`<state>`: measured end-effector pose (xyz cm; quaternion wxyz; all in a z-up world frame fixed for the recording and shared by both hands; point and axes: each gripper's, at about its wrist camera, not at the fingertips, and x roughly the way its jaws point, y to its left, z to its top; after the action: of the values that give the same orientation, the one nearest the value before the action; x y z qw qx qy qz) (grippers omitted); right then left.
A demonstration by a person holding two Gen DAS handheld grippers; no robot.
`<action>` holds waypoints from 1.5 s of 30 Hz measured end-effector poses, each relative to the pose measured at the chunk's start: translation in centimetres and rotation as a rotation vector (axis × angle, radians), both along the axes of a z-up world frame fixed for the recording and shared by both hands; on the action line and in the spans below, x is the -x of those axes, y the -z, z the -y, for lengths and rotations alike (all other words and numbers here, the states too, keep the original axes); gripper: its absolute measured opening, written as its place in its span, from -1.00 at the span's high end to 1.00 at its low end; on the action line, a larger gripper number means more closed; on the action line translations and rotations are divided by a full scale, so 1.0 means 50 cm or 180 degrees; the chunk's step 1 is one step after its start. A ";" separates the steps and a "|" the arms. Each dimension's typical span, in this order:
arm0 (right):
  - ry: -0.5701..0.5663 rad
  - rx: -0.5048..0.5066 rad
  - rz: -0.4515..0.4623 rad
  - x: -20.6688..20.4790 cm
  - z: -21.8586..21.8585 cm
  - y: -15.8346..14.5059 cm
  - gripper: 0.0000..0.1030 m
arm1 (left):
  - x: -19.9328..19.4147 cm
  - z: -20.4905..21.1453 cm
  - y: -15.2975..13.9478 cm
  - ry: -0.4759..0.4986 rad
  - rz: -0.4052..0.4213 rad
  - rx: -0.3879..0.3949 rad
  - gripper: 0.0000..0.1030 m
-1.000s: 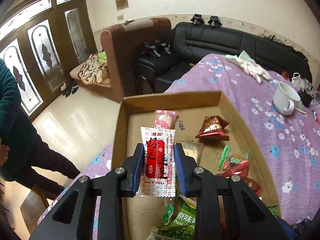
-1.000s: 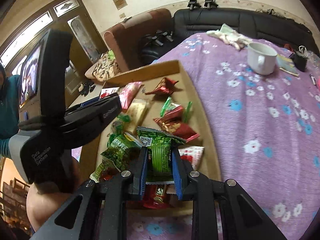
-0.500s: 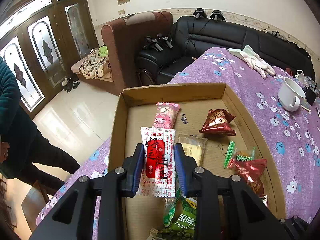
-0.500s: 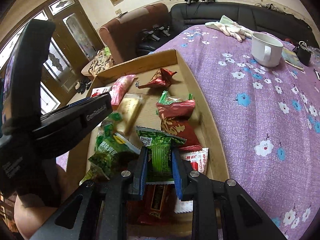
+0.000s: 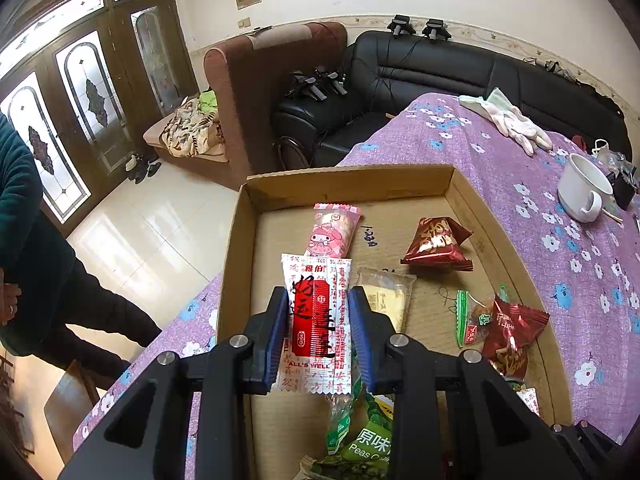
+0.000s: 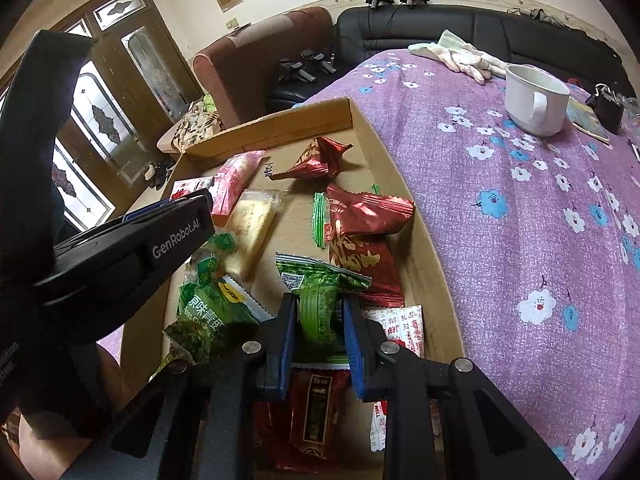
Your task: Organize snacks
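Observation:
A shallow cardboard tray point(image 5: 344, 182) on the purple flowered tablecloth holds loose snacks. My left gripper point(image 5: 318, 316) is shut on a white and red snack packet point(image 5: 316, 308), held upright above the tray's left half. Beyond it lie a pink character packet point(image 5: 334, 230), a pale biscuit packet point(image 5: 386, 296) and a red pyramid packet point(image 5: 436, 244). In the right wrist view my right gripper point(image 6: 318, 320) is shut on a green snack packet point(image 6: 320, 300) over the tray's point(image 6: 424, 248) near end. The left gripper's black body point(image 6: 120, 248) sits to its left.
A white mug point(image 6: 534, 100) and white gloves point(image 6: 464, 54) lie on the tablecloth point(image 6: 520, 200) to the right. Red packets point(image 6: 360, 232) and green pea packets point(image 6: 212, 308) crowd the tray's near end. A person in a dark green top point(image 5: 24, 216) stands at the left. Sofas point(image 5: 432, 76) stand behind.
The right gripper has sunk a little toward the tray with the green packet. The left gripper still holds its white and red packet in much the same place.

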<state>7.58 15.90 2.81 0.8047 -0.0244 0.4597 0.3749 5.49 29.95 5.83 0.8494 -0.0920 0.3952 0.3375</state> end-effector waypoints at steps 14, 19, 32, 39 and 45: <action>-0.0054 -0.0017 -0.0056 0.002 0.000 -0.001 0.48 | 0.004 -0.001 0.001 -0.0015 0.0008 -0.0004 0.36; -0.0064 -0.0056 -0.0036 0.006 0.004 -0.007 0.35 | 0.010 -0.002 0.004 -0.0027 0.0004 -0.0009 0.23; -0.0072 -0.0149 0.0009 0.013 0.024 -0.030 0.15 | 0.016 -0.002 0.000 -0.0045 0.0027 -0.0024 -0.01; 0.0008 -0.0259 0.0198 0.037 0.078 -0.070 -0.30 | 0.022 0.008 -0.017 -0.0078 0.0145 -0.0093 -0.39; 0.0029 -0.0310 0.0280 0.064 0.167 -0.095 -0.70 | 0.046 0.022 -0.053 -0.0128 0.0473 -0.0256 -0.65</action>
<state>4.36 7.53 7.55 0.8260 0.0005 0.4052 0.3917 3.21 28.87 8.46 0.8724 -0.0905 0.3153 0.3623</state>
